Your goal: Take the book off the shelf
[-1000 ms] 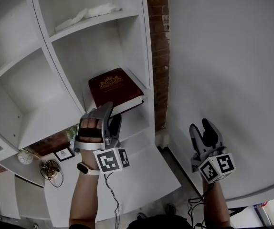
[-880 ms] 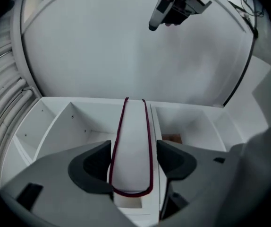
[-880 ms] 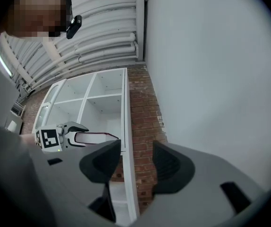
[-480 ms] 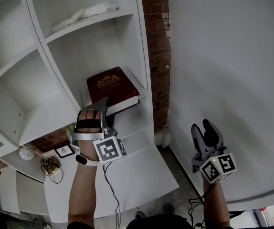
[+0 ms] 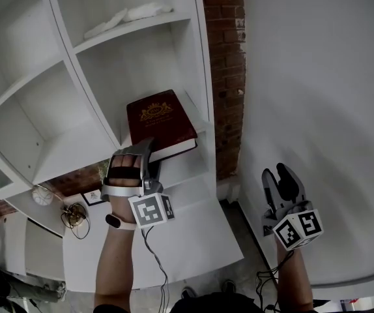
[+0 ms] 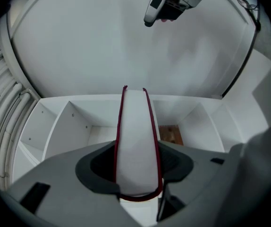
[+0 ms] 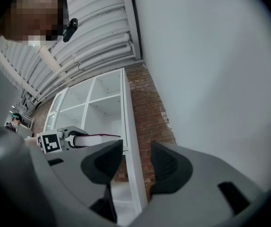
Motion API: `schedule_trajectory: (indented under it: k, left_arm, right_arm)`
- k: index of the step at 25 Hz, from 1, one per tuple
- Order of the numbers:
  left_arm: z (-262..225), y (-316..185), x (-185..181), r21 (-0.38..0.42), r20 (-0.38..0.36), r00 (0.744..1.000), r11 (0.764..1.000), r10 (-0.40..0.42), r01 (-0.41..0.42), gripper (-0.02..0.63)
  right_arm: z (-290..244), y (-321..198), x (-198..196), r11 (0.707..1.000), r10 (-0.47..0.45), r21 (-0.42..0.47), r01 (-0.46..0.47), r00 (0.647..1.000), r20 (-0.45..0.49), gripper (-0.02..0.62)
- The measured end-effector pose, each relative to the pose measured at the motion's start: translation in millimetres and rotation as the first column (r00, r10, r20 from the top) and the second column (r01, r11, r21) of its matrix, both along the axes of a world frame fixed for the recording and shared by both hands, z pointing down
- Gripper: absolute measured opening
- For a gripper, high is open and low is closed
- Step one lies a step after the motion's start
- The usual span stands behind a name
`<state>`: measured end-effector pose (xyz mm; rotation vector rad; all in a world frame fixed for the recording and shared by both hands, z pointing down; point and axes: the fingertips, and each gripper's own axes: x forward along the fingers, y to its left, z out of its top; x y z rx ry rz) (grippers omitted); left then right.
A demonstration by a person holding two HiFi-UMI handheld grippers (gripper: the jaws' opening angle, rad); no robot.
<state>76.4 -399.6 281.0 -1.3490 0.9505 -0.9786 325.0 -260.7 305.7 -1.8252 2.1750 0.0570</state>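
Observation:
A dark red book (image 5: 159,119) with a gold crest lies flat on a white shelf board (image 5: 199,130), its near end past the edge. My left gripper (image 5: 146,150) reaches up to that end. In the left gripper view the book's white page block (image 6: 135,141) fills the gap between the closing jaws, and both dark pads (image 6: 97,167) meet its red covers. My right gripper (image 5: 279,175) hangs lower right, in front of the white wall, away from the shelf. Its jaws are closing with nothing between them. In the right gripper view the left gripper (image 7: 71,138) holds the book (image 7: 102,136) level.
The white shelf unit (image 5: 197,57) has several open compartments; a white cloth (image 5: 125,18) lies on an upper board. A brick strip (image 5: 226,77) runs between the unit and a white wall (image 5: 317,96). A small picture frame (image 5: 92,197) and cables (image 5: 73,215) lie below left.
My left gripper has moved up onto the book's near end and its jaws have narrowed around it. The right gripper has stayed in place.

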Motion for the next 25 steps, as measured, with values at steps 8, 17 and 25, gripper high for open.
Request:
schedule_trajectory:
  k: [8,17,25]
  left_arm:
    - [-3,20,1,0.009,-0.016,1.0,1.0,-0.003,0.003,0.219]
    - [-2,47,10,0.012,-0.013,1.0,1.0,0.011,-0.01,0.216]
    - [-11,83,14,0.053,-0.007,1.0,0.998,0.02,-0.02,0.216]
  right_arm:
    - [0,-7,-1,0.998,-0.066,0.002,0.066,0.998,0.0,0.172]
    - [-5,-14,-6,0.99,-0.142,0.007,0.142,0.99,-0.013,0.163]
    - [-6,-26,-21,0.975,-0.222,0.018,0.222,0.975,-0.004,0.152]
